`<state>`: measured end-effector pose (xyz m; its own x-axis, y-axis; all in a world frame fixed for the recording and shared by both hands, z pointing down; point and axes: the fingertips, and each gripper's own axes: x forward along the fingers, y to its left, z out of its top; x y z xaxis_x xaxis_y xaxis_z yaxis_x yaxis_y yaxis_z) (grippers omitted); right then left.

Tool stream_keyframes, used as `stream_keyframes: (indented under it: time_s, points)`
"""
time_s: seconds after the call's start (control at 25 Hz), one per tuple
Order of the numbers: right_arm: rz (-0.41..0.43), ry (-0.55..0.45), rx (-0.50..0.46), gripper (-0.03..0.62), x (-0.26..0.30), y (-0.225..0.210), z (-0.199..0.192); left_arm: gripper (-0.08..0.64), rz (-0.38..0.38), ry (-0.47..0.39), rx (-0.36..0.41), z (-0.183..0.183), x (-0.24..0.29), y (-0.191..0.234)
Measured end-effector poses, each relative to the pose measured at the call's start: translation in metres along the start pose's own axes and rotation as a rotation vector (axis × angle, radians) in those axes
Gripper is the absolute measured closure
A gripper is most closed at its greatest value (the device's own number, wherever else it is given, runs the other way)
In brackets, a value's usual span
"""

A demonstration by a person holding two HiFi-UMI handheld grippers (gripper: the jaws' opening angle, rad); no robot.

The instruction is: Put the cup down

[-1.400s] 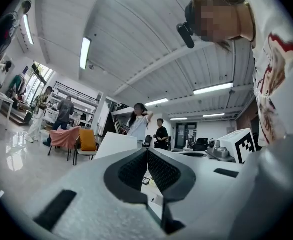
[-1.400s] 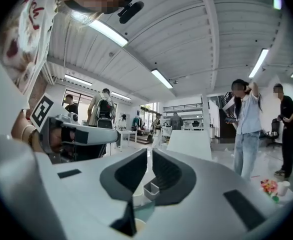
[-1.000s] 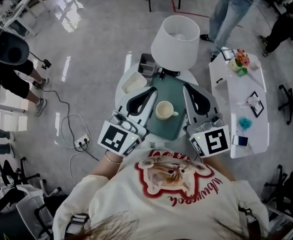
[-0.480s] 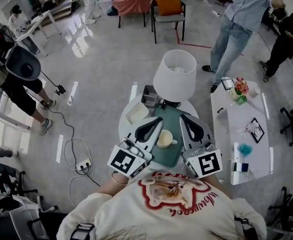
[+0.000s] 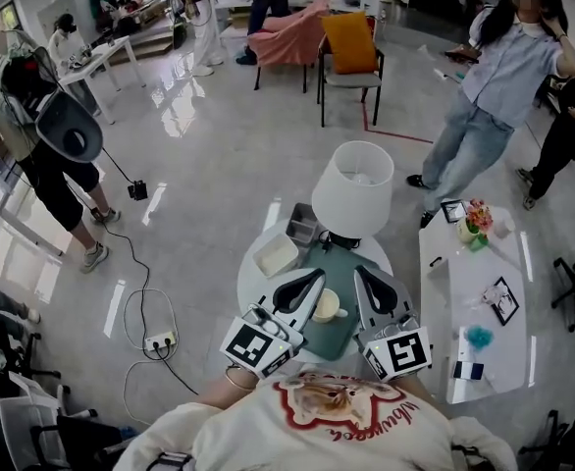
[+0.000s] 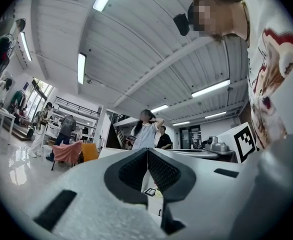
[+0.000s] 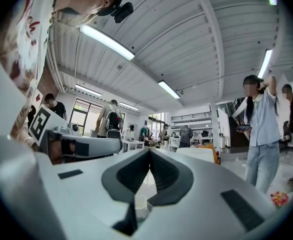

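Observation:
A cream cup [image 5: 324, 306] with its handle to the right stands upright on a teal mat [image 5: 335, 263] on the round white table [image 5: 251, 281]. My left gripper [image 5: 320, 274] lies just left of the cup and my right gripper [image 5: 357, 270] just right of it, neither holding it. In the left gripper view the left gripper [image 6: 147, 151] has its black pads pressed together at the tip with nothing between them. The right gripper [image 7: 149, 151] looks the same in the right gripper view. Both gripper views point up at the ceiling and do not show the cup.
A lamp with a white shade [image 5: 353, 189] stands at the table's far side, with a white dish [image 5: 276, 257] and a grey box [image 5: 302, 226] to its left. A long white side table [image 5: 469, 297] with small items is at right. People stand around; a power strip [image 5: 154, 342] lies on the floor.
The head view has tilted up and pulled back, showing more of the room. The cup stays on the mat between the two shut grippers.

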<state>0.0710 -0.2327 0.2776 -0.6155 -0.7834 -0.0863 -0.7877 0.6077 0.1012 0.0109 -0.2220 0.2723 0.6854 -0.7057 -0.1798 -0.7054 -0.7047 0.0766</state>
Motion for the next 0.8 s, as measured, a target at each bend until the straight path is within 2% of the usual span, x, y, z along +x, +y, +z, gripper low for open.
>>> stream_keyframes:
  time_s: [0.12, 0.32, 0.48, 0.8]
  points:
    - [0.006, 0.01, 0.006, 0.565, -0.002, 0.009, 0.0, 0.543, 0.01, -0.015, 0.03, 0.003, -0.011, 0.002]
    - [0.016, 0.035, 0.027, 0.565, -0.015, 0.031, -0.009, 0.543, 0.018, 0.001, 0.019, -0.004, -0.035, -0.009]
    - [0.012, 0.038, 0.039, 0.565, -0.034, 0.061, -0.009, 0.543, 0.012, 0.016, 0.004, -0.009, -0.069, -0.025]
    - [-0.012, 0.034, 0.055, 0.565, -0.092, 0.13, 0.005, 0.543, 0.004, 0.023, 0.015, 0.005, -0.147, -0.071]
